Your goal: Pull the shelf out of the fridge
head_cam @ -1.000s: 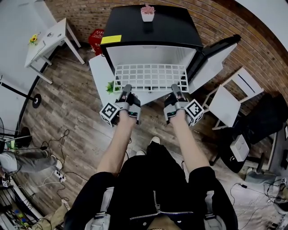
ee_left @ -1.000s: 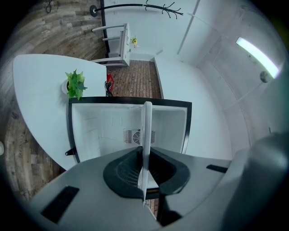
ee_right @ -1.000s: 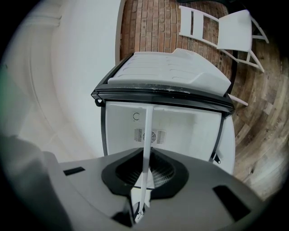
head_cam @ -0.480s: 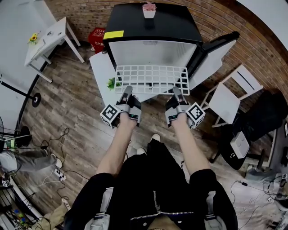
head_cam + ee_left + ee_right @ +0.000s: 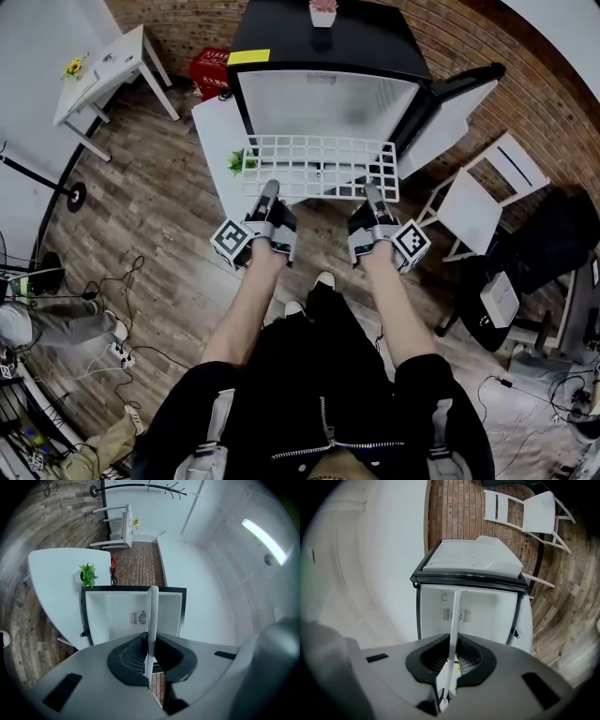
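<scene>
Left tongs [image 5: 268, 190] and right tongs [image 5: 372, 192] both pinch the near edge of the shelf [image 5: 319, 159]. It lies flat straight ahead, mostly out of the fridge [image 5: 328, 98].

We see a white chair [image 5: 469, 208], a red crate [image 5: 211, 71] by the brick wall [image 5: 178, 23], and a green plant [image 5: 235, 162] on a white table [image 5: 216, 131].

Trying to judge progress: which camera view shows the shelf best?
The head view: the whole shelf grid shows from above, before the fridge. Both gripper views show only its edge, a thin strip clamped in the left gripper and right gripper.
</scene>
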Motion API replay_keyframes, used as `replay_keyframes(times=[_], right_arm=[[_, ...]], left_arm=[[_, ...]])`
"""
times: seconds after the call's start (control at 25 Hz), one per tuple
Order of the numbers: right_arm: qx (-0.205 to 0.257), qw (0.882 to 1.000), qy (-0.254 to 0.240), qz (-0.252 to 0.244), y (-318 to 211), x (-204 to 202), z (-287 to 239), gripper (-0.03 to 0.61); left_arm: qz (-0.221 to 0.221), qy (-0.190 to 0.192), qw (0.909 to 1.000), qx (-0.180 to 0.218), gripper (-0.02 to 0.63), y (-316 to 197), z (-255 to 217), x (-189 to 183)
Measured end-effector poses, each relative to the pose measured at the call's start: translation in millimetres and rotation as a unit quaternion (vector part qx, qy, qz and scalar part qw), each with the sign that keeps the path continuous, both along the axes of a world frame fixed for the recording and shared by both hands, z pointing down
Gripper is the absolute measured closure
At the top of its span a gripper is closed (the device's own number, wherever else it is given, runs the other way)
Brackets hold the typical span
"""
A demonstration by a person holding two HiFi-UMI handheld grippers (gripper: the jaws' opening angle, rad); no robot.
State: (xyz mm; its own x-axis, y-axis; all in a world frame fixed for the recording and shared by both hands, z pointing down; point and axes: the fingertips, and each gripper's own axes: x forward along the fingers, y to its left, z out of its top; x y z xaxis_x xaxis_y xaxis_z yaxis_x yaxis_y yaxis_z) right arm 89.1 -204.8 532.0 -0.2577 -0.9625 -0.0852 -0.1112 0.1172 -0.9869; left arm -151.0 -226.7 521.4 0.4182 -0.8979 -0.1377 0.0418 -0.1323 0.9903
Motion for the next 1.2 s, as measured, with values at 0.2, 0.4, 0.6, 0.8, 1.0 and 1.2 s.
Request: replay_keyframes(times=[0.2, 0.4, 0.6, 0.8, 1.0, 1.2], right_arm=[[0.004, 1.000, 0.001, -0.002, 10, 0, 4, 0.551], [0.007, 1.000, 0.003, 0.000, 18, -1, 2, 0.552], [0.005, 1.000, 0.008, -0.001, 20, -2, 3, 0.552], [0.008, 1.000, 0.010, -0.004, 20, -3, 0, 0.552], [0.009, 1.000, 0.009, -0.006, 19, -4, 2, 0.551], [0.008, 1.000, 0.012, -0.007, 19, -3, 2, 0.552]], left_arm=[[0.004, -0.001, 1.0000, -0.003, 0.577, 11, 1, 0], [0.005, 0.001, 1.0000, -0.003, 0.577, 20, 4, 0], [0.008, -0.001, 1.0000, 0.003, 0.577, 20, 4, -1], [0.008, -0.002, 1.0000, 0.002, 0.577, 21, 3, -2], [0.007, -0.002, 1.0000, 0.000, 0.577, 22, 4, -2], [0.005, -0.003, 1.0000, -0.002, 0.577, 22, 6, -3]])
